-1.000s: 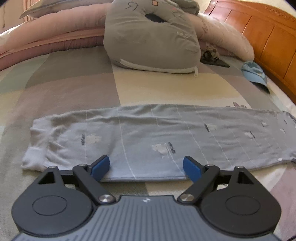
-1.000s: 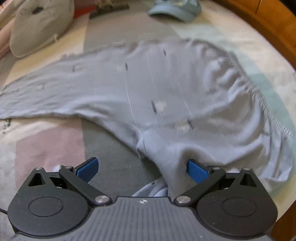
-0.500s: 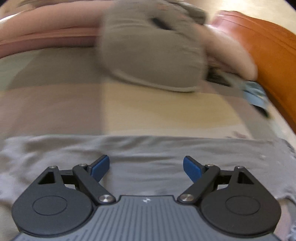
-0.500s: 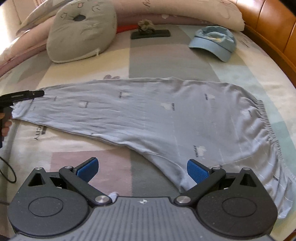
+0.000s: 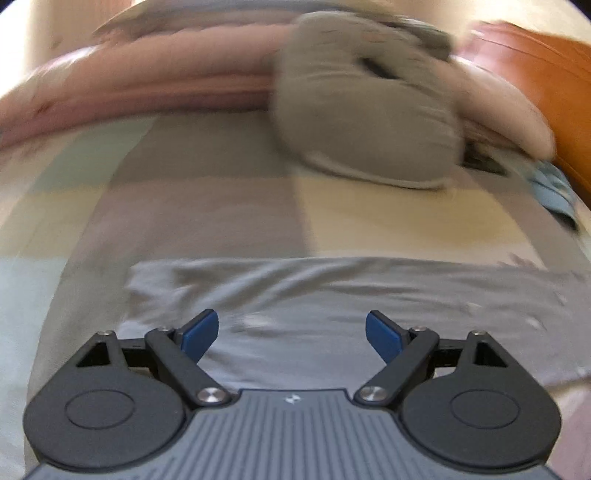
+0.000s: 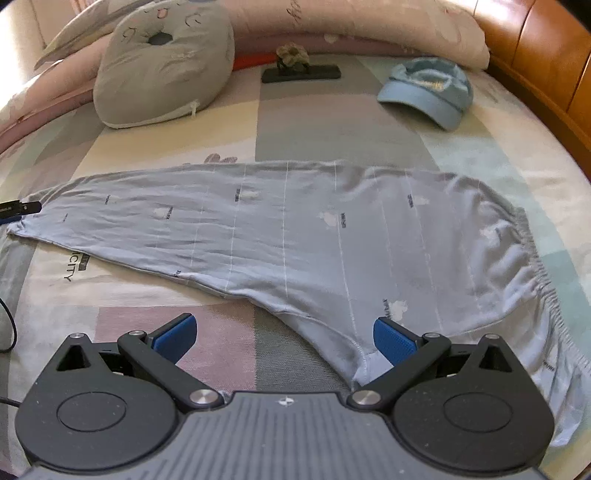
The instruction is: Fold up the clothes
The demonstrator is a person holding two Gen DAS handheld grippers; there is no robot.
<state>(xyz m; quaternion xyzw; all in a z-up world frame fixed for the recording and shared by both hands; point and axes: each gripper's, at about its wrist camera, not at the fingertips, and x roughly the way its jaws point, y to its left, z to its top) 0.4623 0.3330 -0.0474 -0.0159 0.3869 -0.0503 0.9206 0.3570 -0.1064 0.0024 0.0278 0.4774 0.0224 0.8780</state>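
Overall, the work surface was a bed covered by a patchwork sheet (image 6: 155, 291) of cream, grey, pink and pale green blocks. Light grey-blue pyjama trousers (image 6: 295, 236) lay flat across it, folded leg on leg, the elastic waistband at the right and the cuffs at the far left. The right gripper (image 6: 284, 334) hovered over the crotch seam with its blue-padded jaws spread wide, holding nothing. The left gripper (image 5: 291, 330) was positioned above the cuff end of the trousers (image 5: 332, 295), jaws likewise spread wide and empty; that view was motion-blurred. Behind the garment, a grey cushion (image 6: 162, 70) rested against pink pillows (image 6: 332, 22). A light blue cap (image 6: 428, 88) lay near the orange-brown wooden headboard (image 6: 546, 48). Between cushion and cap, a small ornament on a dark base (image 6: 299, 70) rested on the sheet.
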